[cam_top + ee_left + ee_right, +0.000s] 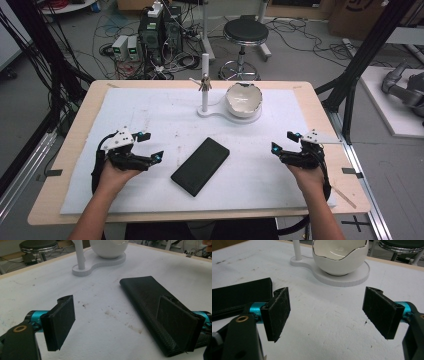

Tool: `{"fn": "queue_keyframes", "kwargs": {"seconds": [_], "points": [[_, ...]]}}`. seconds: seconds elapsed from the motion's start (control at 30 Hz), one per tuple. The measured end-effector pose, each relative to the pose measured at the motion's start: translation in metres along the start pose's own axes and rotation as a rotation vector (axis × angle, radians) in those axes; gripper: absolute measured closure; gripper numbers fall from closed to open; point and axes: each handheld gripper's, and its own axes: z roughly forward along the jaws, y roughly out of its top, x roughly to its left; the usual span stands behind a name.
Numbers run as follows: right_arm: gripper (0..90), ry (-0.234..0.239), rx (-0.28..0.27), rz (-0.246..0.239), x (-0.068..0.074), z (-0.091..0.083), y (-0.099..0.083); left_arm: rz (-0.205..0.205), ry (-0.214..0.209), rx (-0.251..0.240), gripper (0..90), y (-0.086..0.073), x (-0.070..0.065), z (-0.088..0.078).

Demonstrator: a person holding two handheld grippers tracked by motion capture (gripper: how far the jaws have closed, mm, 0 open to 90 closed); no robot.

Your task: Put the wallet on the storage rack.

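Our left gripper (150, 146) and right gripper (281, 142), fingers spread, flank the black case (200, 166); bare counter (150, 110) lies toward twelve o'clock.

My left gripper (145, 147) and right gripper (286, 142): black bodies, teal lit tips, grey three-cornered plate on top, black cable trailing back. Fingers (277, 312) are flat black textured pads on teal metal stubs; brass-ringed pivot hole on the black link. Forearms bare, no sleeves.
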Motion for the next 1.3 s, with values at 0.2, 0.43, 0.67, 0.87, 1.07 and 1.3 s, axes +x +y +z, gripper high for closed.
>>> {"fn": "queue_keyframes", "kwargs": {"seconds": [0.2,0.43,0.67,0.87,1.07,1.3], "points": [[22.8,0.001,0.005,-0.007,0.0,0.001,0.0,-0.041,-0.041,0.002,17.8,-0.002,-0.001,0.009],[22.8,0.009,0.007,-0.003,0.0,0.002,0.0,-0.078,-0.096,0.029,18.5,-0.002,-0.007,0.028],[22.9,0.016,0.006,0.0,-0.001,0.002,0.0,-0.14,-0.207,0.133,18.5,-0.003,-0.018,0.057],[23.0,0.015,0.002,-0.008,-0.001,0.001,0.0,-0.193,-0.251,0.219,18.5,-0.008,-0.022,0.077],[23.1,0.015,0.006,-0.005,-0.002,0.002,0.0,-0.195,-0.26,0.326,20.0,-0.009,-0.031,0.092],[23.1,0.017,0.012,-0.018,0.0,0.004,0.0,-0.139,-0.194,0.352,23.5,-0.007,-0.042,0.093]]}}
